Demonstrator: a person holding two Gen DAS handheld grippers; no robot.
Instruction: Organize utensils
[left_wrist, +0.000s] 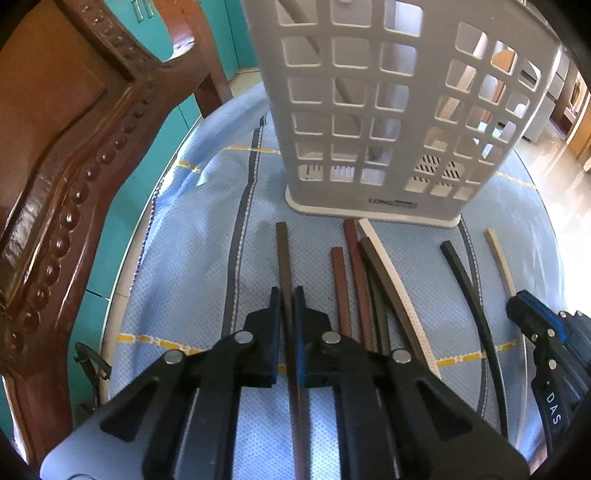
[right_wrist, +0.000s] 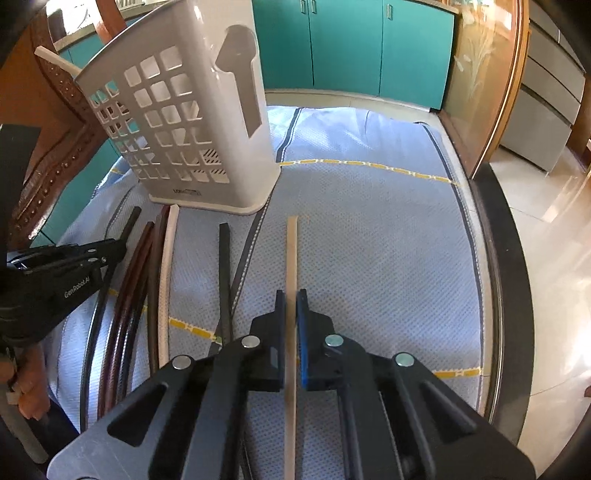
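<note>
We have both grippers clamped on chopsticks, with most of the sorting yet to do. On the pale blue dotted cloth (left_wrist: 192, 229) that covers the table, our left gripper (left_wrist: 287, 295) has its jaws pressed together on a dark brown square-sided chopstick (left_wrist: 283, 254), pinching it near the middle while its far tip points at the white plastic lattice utensil holder (left_wrist: 369, 110). Our right gripper (right_wrist: 291, 295) is likewise closed, pinching a pale tan wooden chopstick (right_wrist: 291, 251) that lies well to the right of the others.

The holder stands upright at the far end of the cloth, just beyond the chopstick tips. Through its grid we can make out at least two sticks leaning inside, and a white one juts from its top in the right wrist view, so part of the job looks done.

Loose on the cloth between the grippers lie a cluster of reddish-brown chopsticks (left_wrist: 351, 280), a white chopstick (left_wrist: 388, 273) and a black chopstick (left_wrist: 469, 288). We judge that the two gripped sticks and these remain to be lifted into the holder.

A carved wooden chair (left_wrist: 66, 166) stands beside the table.
</note>
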